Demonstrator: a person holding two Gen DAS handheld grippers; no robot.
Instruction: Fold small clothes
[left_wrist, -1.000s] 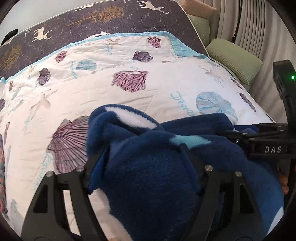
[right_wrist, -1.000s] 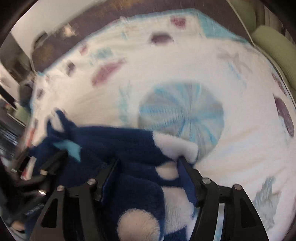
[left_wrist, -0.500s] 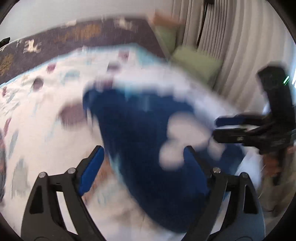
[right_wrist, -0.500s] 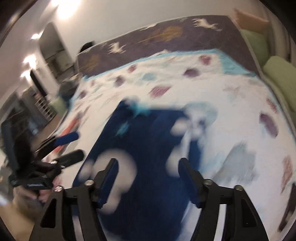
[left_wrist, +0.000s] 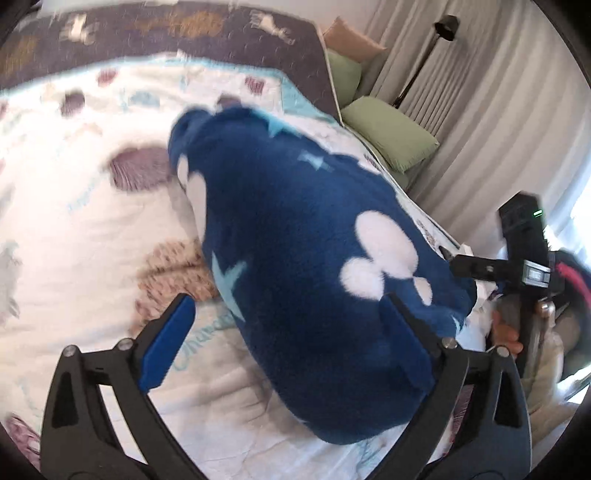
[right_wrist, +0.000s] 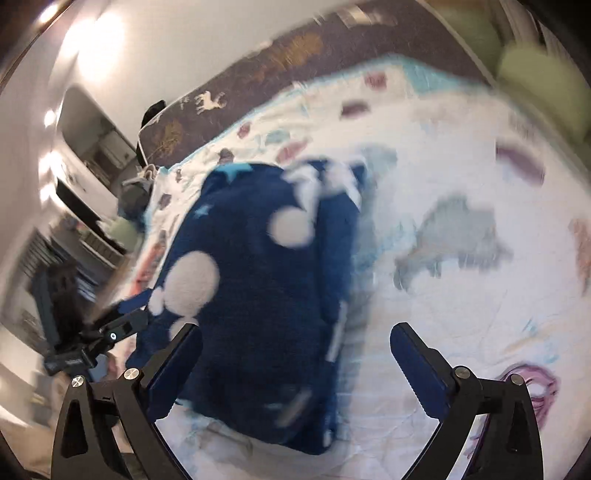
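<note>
Left wrist view: the blue fleece garment (left_wrist: 306, 266) is lying in a puffy mound on the seashell quilt (left_wrist: 74, 229), near the bed's right edge. The left gripper (left_wrist: 286, 317) is hanging above its near end, jaws spread wide, gripping nothing. The right gripper (left_wrist: 458, 264) is showing at the garment's far-side edge; whether it is pinching fabric is unclear from here.

Right wrist view (blurry): the right gripper (right_wrist: 295, 343) is sitting with jaws wide apart and nothing between them, the garment (right_wrist: 258, 280) lying below, mostly under the left finger. The left gripper (right_wrist: 114, 321) is showing at the garment's left edge.

Handling, as a judgement: the fleece is looking light, soft and thick (no stiffness, springing back when folded). Best taking it at hems or corners, pinching deep through both layers, not on the bulging middle.
</note>
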